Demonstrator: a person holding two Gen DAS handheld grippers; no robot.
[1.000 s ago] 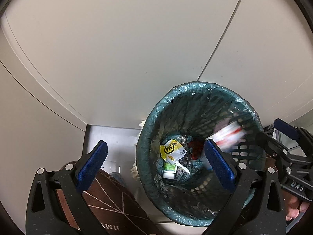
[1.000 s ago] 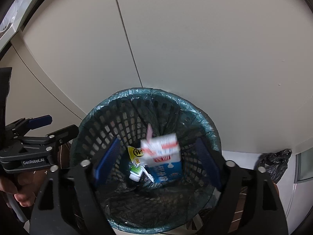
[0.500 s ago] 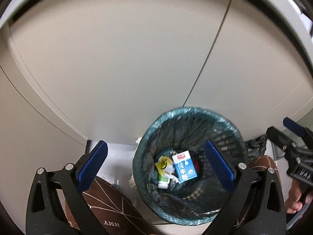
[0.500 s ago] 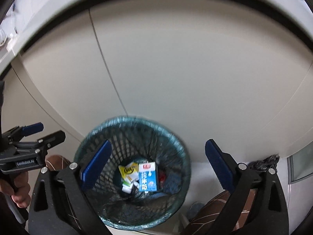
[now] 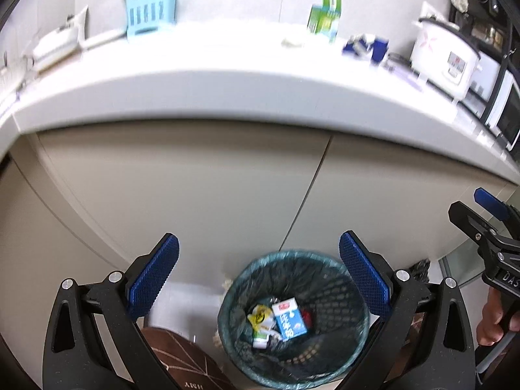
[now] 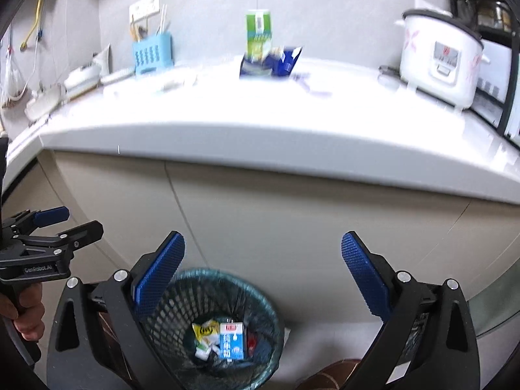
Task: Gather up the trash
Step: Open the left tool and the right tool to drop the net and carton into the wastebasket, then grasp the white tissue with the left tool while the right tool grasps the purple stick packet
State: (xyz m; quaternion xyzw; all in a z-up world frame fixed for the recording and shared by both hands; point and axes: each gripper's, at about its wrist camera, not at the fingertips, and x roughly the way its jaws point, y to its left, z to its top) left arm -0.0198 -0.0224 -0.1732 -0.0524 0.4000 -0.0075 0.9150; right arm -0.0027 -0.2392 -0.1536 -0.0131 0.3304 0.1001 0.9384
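The blue-and-white milk carton (image 5: pixel 288 321) lies flat at the bottom of the mesh trash bin (image 5: pixel 294 325), resting against a yellow wrapper (image 5: pixel 259 317) and a small white-and-green tube (image 6: pixel 203 350), with something red (image 6: pixel 251 341) beside it. The bin wears a teal liner (image 6: pixel 260 295) folded over its rim, which keeps the trash from slipping through the mesh, and it stands on the floor close against the beige cabinet doors (image 5: pixel 227 195), directly below the desk edge, so anything swept off the desk has a short way down.

Both grippers hang above the bin, aimed toward the desk. The left gripper (image 5: pixel 258 276) has its fingers spread wide and grasps nothing; the right gripper (image 6: pixel 262 276) is likewise released and empty.

More candidates wait on the white desk (image 6: pixel 260 113): a green carton (image 6: pixel 258 34) standing upright, a crumpled blue package (image 6: pixel 271 61) just in front of it, and purple scraps (image 6: pixel 308 86) nearby. The blue utensil holder (image 6: pixel 152 52) and rice cooker (image 6: pixel 438 58) are likely fixtures, not trash. My judgement is that 1 deposit is complete and the next step is a reach up to the blue package.
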